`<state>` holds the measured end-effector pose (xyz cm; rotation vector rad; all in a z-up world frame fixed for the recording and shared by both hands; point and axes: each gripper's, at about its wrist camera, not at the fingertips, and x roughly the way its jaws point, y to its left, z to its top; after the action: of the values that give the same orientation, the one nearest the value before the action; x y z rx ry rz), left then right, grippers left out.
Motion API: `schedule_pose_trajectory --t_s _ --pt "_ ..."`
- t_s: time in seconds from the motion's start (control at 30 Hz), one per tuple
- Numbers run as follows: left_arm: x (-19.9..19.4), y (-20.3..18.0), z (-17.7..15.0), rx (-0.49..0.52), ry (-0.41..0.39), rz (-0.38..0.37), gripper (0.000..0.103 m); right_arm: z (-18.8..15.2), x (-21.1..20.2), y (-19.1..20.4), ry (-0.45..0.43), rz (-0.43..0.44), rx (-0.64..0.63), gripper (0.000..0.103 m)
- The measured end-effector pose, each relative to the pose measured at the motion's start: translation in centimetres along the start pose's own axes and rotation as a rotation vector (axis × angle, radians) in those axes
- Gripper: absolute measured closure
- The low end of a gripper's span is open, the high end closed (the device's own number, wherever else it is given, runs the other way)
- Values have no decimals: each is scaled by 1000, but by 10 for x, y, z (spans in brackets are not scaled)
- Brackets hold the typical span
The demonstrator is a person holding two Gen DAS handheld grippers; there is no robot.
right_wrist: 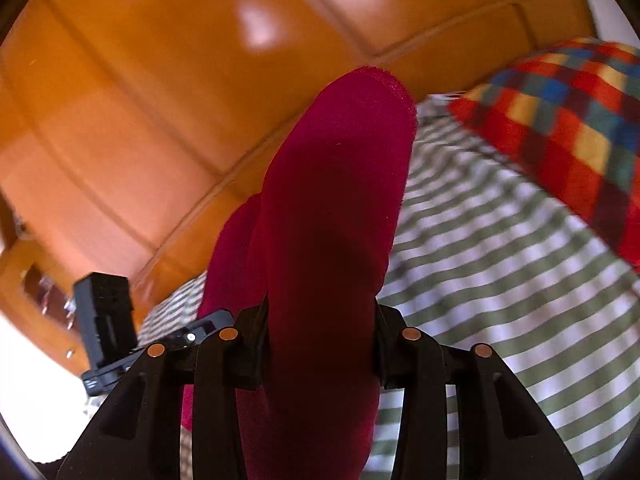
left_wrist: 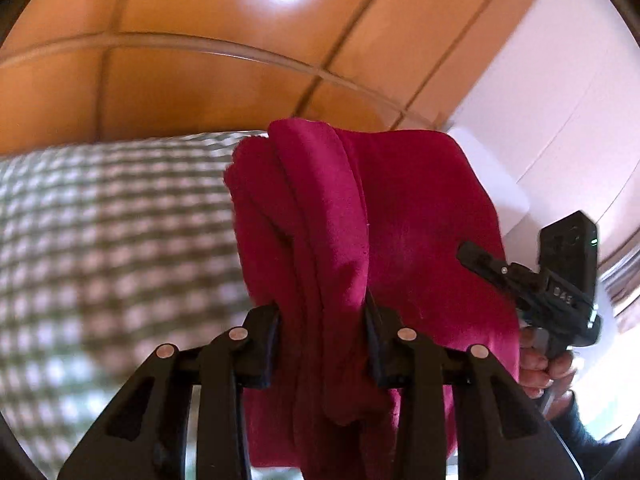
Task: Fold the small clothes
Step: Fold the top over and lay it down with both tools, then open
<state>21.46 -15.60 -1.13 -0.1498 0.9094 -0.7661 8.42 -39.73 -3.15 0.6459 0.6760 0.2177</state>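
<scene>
A crimson garment [left_wrist: 380,208] hangs bunched in thick folds above the bed. My left gripper [left_wrist: 322,314] is shut on one bunch of it, the cloth filling the gap between the pads. In the right wrist view the same crimson garment [right_wrist: 340,180] stands up as a rounded fold, and my right gripper [right_wrist: 320,320] is shut on it. Seen from the left wrist, the right gripper [left_wrist: 486,264] sits against the garment's right edge, with a hand [left_wrist: 540,364] below it. The left gripper [right_wrist: 200,328] shows low on the left of the right wrist view.
A green and white checked bedcover [left_wrist: 100,240] lies under the garment. A multicoloured checked pillow [right_wrist: 568,120] rests on the bedcover [right_wrist: 500,280] at the upper right. Orange wooden panels [right_wrist: 160,100] rise behind the bed. A white surface [left_wrist: 560,80] stands at the right.
</scene>
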Motion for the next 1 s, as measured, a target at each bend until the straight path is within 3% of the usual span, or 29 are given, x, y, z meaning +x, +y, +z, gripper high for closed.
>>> schedule_pose_trajectory --t_s 0.13,0.23,0.37,0.47,0.57,0.63,0.8,0.87,0.9,0.93,1.0 --pt "55 -18 14 109 95 116 71 -2 20 -43 23 -104 78 65" --pt "92 -22 3 168 176 231 65 -19 36 -68 59 -192 115 60" --pt "87 -27 0 185 161 287 47 -23 36 -79 58 -178 147 49" --pt "72 -28 5 173 143 325 47 -15 28 -70 69 -192 111 38" --pt "38 -34 -9 167 79 368 48 -13 16 -65 63 -179 95 37" --pt "23 -29 -16 129 50 333 48 -22 -1 -58 64 -156 94 33" --pt "-13 -23 -49 59 17 240 40 -62 -27 -50 97 -56 131 33" --pt "-16 -21 -63 67 28 257 40 -83 -25 -43 133 -44 123 34" --pt "-12 -21 -66 77 37 273 40 -90 -19 -39 149 -66 107 41" --pt "-7 -17 -71 75 56 291 43 -95 -16 -36 159 -84 96 54" --pt "5 -9 -73 47 85 303 47 -104 -6 -31 165 -120 97 59"
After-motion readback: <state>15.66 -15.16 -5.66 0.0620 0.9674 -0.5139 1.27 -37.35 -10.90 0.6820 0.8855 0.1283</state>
